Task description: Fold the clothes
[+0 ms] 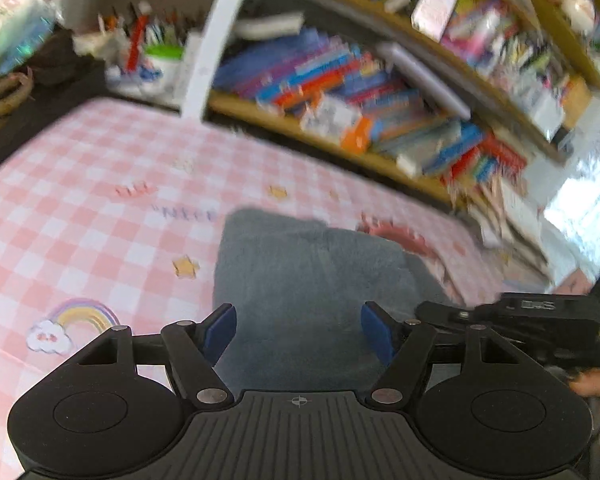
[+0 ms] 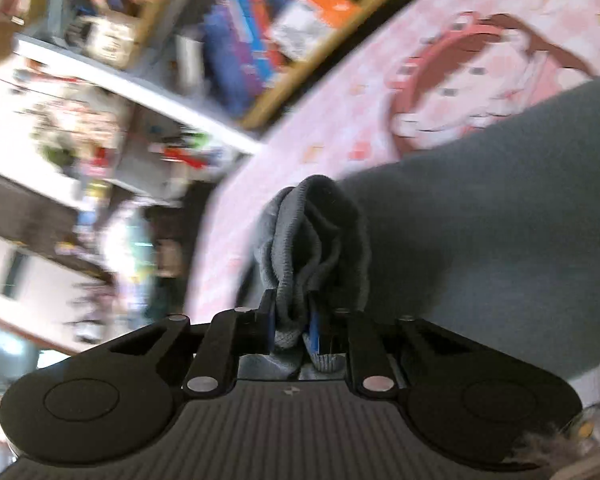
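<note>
Lying soft and grey, the garment [image 2: 480, 220] bunches in the clamped right gripper [image 2: 296, 328]; left gripper [image 1: 298, 330] spread apart

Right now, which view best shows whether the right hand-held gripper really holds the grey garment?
The right wrist view: the right hand-held gripper is shut on a bunched edge of the grey garment. The left wrist view shows only the garment lying flat and that gripper's body.

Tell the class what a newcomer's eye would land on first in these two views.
The grey garment lying on the pink checked cloth stands out first. Next, the right gripper, shut on a bunched edge of it, while the left gripper hangs open above it. Behind, crowded bookshelves blur past.
</note>
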### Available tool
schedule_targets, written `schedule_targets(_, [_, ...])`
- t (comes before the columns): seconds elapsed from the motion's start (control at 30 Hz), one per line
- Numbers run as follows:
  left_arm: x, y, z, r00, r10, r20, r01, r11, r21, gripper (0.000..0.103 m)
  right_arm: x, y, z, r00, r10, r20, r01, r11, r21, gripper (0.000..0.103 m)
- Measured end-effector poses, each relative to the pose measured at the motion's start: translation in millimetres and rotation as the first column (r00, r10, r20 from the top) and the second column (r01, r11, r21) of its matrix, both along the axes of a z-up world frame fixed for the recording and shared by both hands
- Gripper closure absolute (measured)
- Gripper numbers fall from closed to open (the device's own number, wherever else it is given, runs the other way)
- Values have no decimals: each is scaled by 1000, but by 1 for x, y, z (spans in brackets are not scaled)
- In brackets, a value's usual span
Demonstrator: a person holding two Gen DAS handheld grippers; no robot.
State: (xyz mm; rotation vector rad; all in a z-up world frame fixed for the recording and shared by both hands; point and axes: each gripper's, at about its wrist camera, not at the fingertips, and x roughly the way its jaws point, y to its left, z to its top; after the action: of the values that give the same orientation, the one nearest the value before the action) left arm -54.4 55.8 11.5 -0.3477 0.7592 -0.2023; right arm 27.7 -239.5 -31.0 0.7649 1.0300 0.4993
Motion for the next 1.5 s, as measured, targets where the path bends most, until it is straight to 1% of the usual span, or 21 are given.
schedule_targets(0.03, [4,-2,-6,1000,-14,-22,14,1000,8,49,-1,0,-2,1000,-9,-6,9,1000,-25,83])
schedule_targets(0.07, [6,-3,-10,999,-25,-39,25,1000,11,63,-2,0,-5,1000,-19,-11,18,999,-51,78])
schedule_targets(0.1, [7,-4,-12,998,-31,-46,32,999,20,66,-3,-1,-7,1000,-28,-14,27,998,-65,77])
schedule_targets(0.13, [8,-5,-12,999,-40,-37,41,999,34,66,-5,-3,-7,999,-32,-2,32,998,-59,75])
schedule_targets(0.2, [8,-7,-12,998,-63,-24,65,996,65,70,-11,-3,3,998,-27,58,33,995,-97,74])
schedule_targets(0.3, [10,-10,-21,994,-105,-40,109,987,117,71,-16,0,10,994,-14,112,31,989,-145,74])
schedule_targets(0.37, [12,-12,-27,990,-132,-50,138,980,143,71,-15,4,7,993,-7,115,28,983,-182,82])
schedule_targets(0.43, [15,-16,-30,985,-163,-53,170,969,179,71,-12,7,1,995,-5,102,27,976,-216,84])
schedule_targets(0.5, [15,-20,-29,982,-183,-54,191,958,215,71,-9,6,-2,995,-16,96,37,976,-214,85])
schedule_targets(0.63, [7,-23,-10,984,-180,15,169,948,270,74,-17,7,15,983,-7,183,44,979,-200,91])
schedule_targets(0.7, [1,-24,3,971,-220,97,193,953,233,73,-18,8,20,978,-5,208,46,980,-194,91])
schedule_targets(0.77, [2,-31,7,959,-264,105,234,943,238,73,-17,9,21,979,-5,204,46,979,-201,91])
schedule_targets(0.83, [8,-40,-2,951,-306,46,282,920,273,74,-15,10,18,983,-6,182,46,975,-219,88])
schedule_targets(0.93, [12,-39,-14,949,-314,12,300,918,259,74,-14,9,15,985,-9,171,50,971,-235,85])
schedule_targets(1.1, [20,-37,-33,944,-328,-44,329,915,232,73,-15,1,12,987,-36,158,75,966,-249,75])
schedule_targets(1.2, [21,-33,-35,948,-316,-45,318,926,205,72,-17,-5,13,987,-44,153,82,965,-250,74])
schedule_targets(1.33, [20,-29,-19,963,-269,-1,265,949,168,71,-25,-12,24,984,-36,175,87,951,-296,69])
schedule_targets(1.37, [19,-28,-15,966,-258,14,252,954,162,67,-28,-16,27,982,-35,186,94,944,-316,65])
schedule_targets(1.4, [17,-27,-10,967,-250,41,240,957,164,60,-32,-20,31,980,-36,197,102,937,-335,63])
schedule_targets(1.47, [14,-26,-2,969,-233,83,217,962,165,52,-39,-30,35,977,-49,208,125,922,-366,60])
schedule_targets(1.5, [13,-27,1,969,-227,95,210,964,161,51,-42,-37,35,977,-67,203,142,913,-382,60])
